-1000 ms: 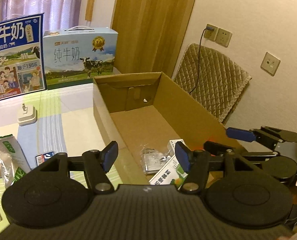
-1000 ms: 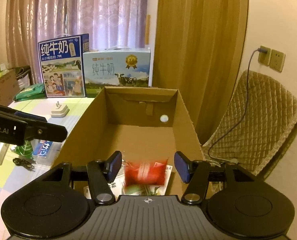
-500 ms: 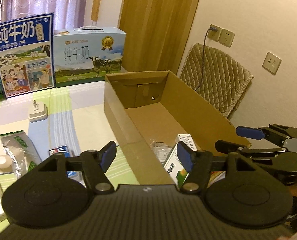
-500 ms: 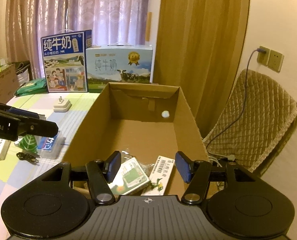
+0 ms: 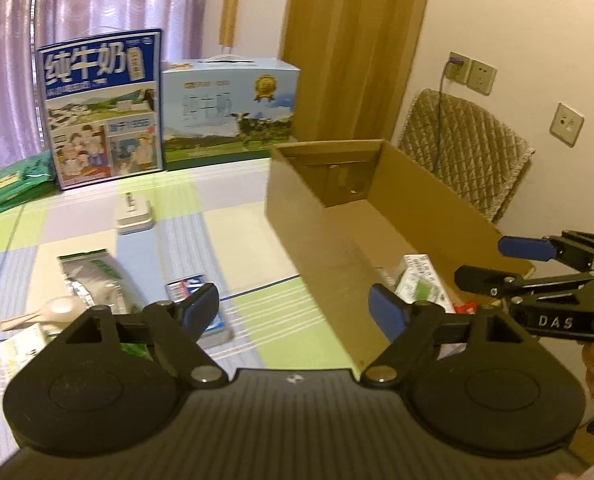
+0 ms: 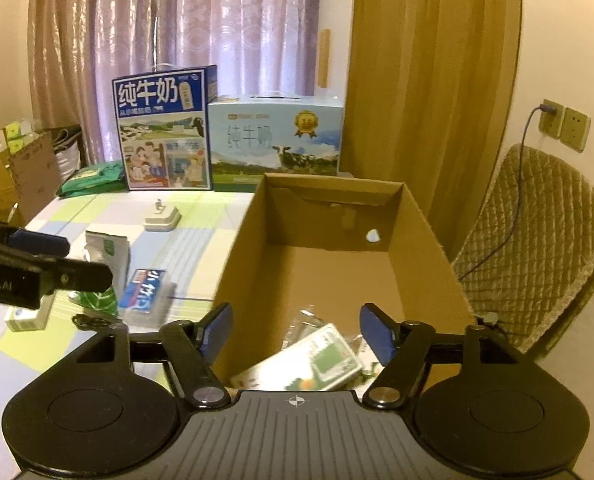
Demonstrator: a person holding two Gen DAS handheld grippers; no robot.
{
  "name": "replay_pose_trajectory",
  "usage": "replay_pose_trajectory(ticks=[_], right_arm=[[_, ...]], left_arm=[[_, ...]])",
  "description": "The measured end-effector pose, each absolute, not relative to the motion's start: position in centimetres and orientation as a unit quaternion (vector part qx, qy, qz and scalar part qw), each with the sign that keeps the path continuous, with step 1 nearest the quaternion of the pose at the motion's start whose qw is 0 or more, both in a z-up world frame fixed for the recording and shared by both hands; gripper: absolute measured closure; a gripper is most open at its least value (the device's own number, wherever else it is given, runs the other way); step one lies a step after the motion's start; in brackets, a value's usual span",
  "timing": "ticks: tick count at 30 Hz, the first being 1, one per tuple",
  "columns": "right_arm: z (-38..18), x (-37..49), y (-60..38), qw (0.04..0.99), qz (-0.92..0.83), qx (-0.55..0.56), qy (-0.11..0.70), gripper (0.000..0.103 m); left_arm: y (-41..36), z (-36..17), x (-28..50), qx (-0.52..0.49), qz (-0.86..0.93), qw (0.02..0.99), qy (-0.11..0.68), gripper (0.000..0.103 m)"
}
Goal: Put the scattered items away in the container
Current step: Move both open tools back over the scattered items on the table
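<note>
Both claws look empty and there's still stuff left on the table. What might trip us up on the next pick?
1. The blue-and-white packet lies flat beside the cardboard box wall, so the open left claw may bump the wall.
2. The silver-green pouch, white spoon and small carton crowd together; a grab may drag a neighbour.
3. The open right claw sits over the box, near the left one's path.

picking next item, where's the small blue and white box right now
The blue and white box lies on the checked tablecloth, left of the cardboard box, beside the silver pouch.
</note>
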State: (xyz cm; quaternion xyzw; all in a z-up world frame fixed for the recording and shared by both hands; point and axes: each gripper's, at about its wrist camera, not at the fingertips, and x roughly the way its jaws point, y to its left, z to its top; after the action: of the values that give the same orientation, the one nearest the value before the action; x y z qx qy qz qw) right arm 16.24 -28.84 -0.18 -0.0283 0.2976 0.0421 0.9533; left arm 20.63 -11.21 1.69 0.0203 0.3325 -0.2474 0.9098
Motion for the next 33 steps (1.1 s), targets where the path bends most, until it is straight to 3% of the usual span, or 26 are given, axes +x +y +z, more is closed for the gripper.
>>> replay_pose_trajectory(ticks=[5,33], right_arm=[[0.1,16.8,-26.5,0.953,0.061,-0.016,0.295,0.026],[0.8,19.9,-11.8,0.942,0.165,0.001,0.293,0.014]], left_arm=[[-8.4,2.0,19.7,0.025,-0.223,0.918,0.326,0.016],[10.0,0.1,16.9,0.0,-0.059,0.939,0.338,0.01]])
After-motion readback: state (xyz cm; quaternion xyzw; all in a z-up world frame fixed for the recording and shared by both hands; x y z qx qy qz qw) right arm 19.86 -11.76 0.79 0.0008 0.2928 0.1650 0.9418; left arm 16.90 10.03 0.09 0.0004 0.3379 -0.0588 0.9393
